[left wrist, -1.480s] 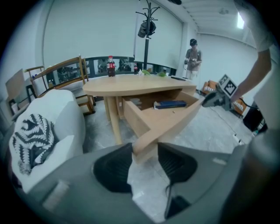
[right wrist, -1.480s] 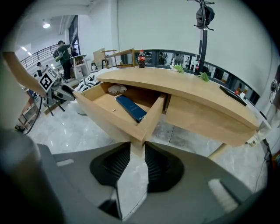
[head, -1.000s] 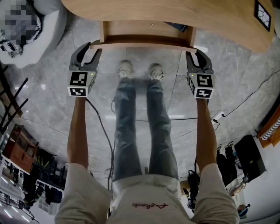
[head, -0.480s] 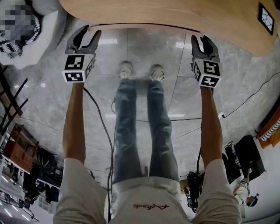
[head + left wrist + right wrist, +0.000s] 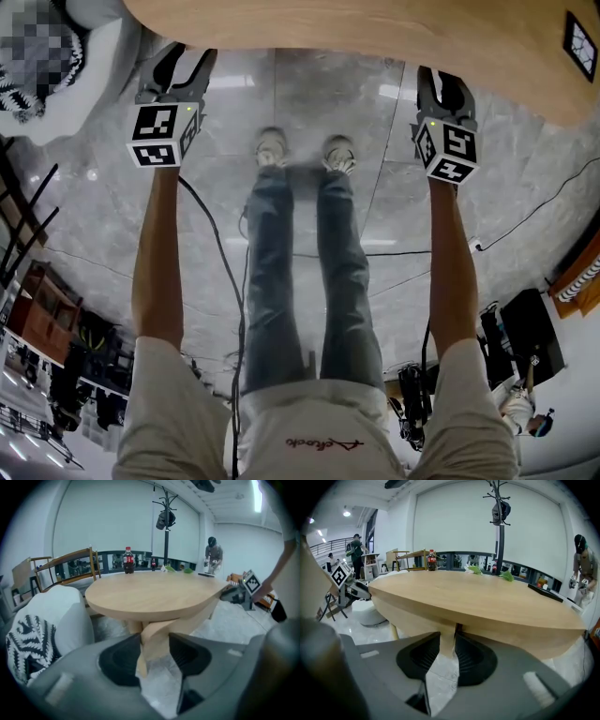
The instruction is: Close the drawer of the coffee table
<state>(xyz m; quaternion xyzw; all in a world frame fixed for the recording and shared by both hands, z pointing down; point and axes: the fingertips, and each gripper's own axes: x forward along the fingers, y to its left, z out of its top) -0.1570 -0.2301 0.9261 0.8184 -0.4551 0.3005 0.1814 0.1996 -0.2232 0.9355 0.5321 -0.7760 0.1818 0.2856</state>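
Note:
The round wooden coffee table (image 5: 375, 28) fills the top of the head view. Its drawer does not show from above; only the tabletop's edge is seen. My left gripper (image 5: 181, 58) reaches up to that edge at the left, jaws apart with nothing between them. At the right, my right gripper (image 5: 439, 82) points at the same edge, jaws a little apart and empty. In the left gripper view the table (image 5: 150, 592) stands just beyond the left gripper (image 5: 154, 641). In the right gripper view the tabletop (image 5: 478, 602) lies close ahead of the right gripper (image 5: 447, 644).
A white pouf with a black-and-white knit (image 5: 84, 56) sits left of the table. A cola bottle (image 5: 128, 560) stands on the far side of the tabletop. Cables (image 5: 216, 262) trail over the marble floor by my legs and shoes (image 5: 300, 150). A person works at the back right.
The drawer stuck out from under the tabletop a second ago; it has slid in and no longer shows. Both grippers moved toward the table together.

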